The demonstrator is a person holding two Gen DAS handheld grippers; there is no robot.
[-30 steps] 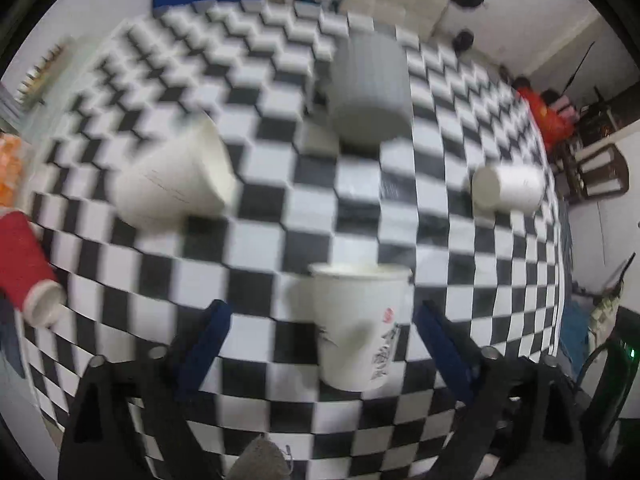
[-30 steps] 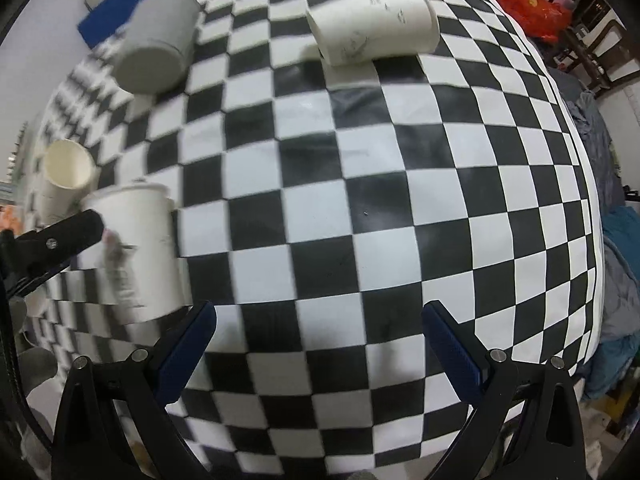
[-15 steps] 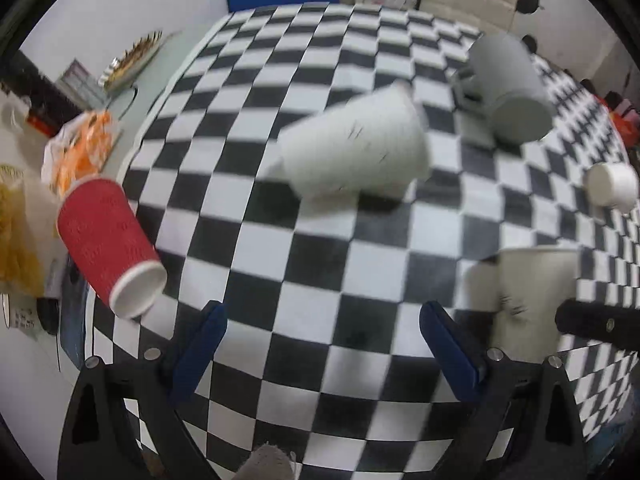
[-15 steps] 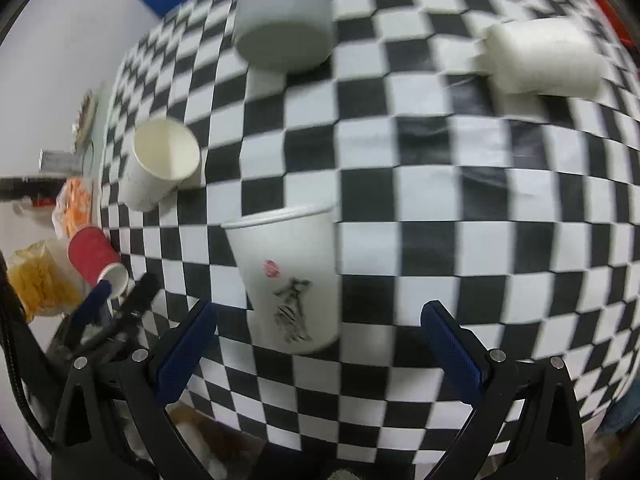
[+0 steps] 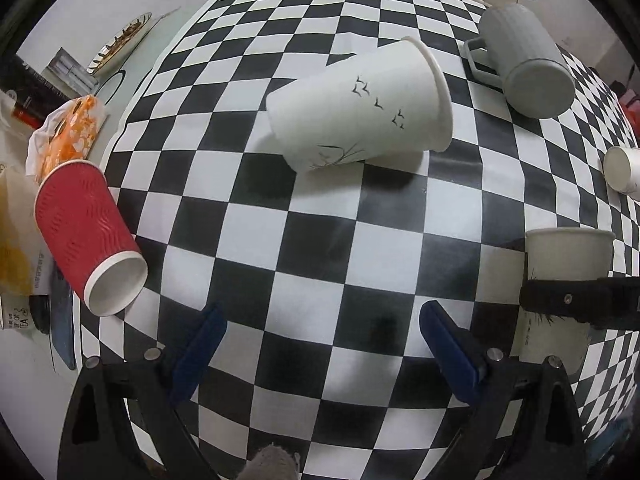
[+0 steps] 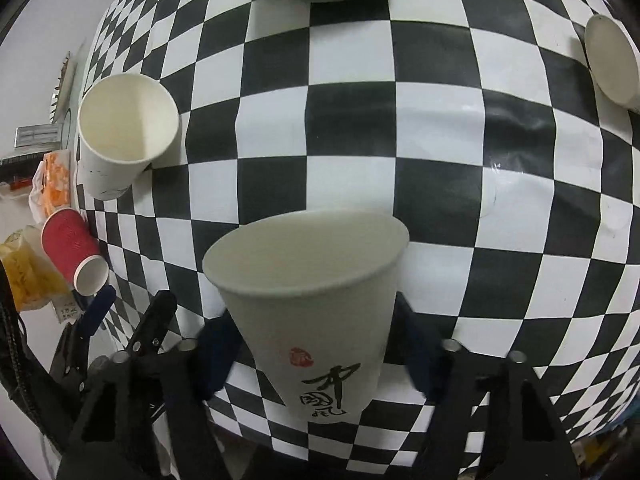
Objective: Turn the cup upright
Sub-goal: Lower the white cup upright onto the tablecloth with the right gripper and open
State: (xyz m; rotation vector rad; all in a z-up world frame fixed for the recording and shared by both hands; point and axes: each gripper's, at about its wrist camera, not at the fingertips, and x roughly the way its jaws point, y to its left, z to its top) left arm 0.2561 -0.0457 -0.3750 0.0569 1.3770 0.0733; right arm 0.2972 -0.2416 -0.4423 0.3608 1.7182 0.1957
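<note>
On the checkered table [image 5: 352,248], the left gripper [image 5: 320,332] hangs spread and empty before a tipped cup [image 5: 360,116]. Rightward, the right gripper [image 6: 316,344] seemingly pinches an upright cup [image 6: 316,308]; next, release it.

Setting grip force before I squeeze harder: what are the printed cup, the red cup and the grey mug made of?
Printed cup: looks like thin matte paper, with a rolled rim and ink print, upright between the right gripper fingers.
Red cup: probably paper with an embossed ripple sleeve and white lining, lying on its side.
Grey mug: rigid, ribbed, matte; plastic or ceramic, I cannot tell which.
</note>
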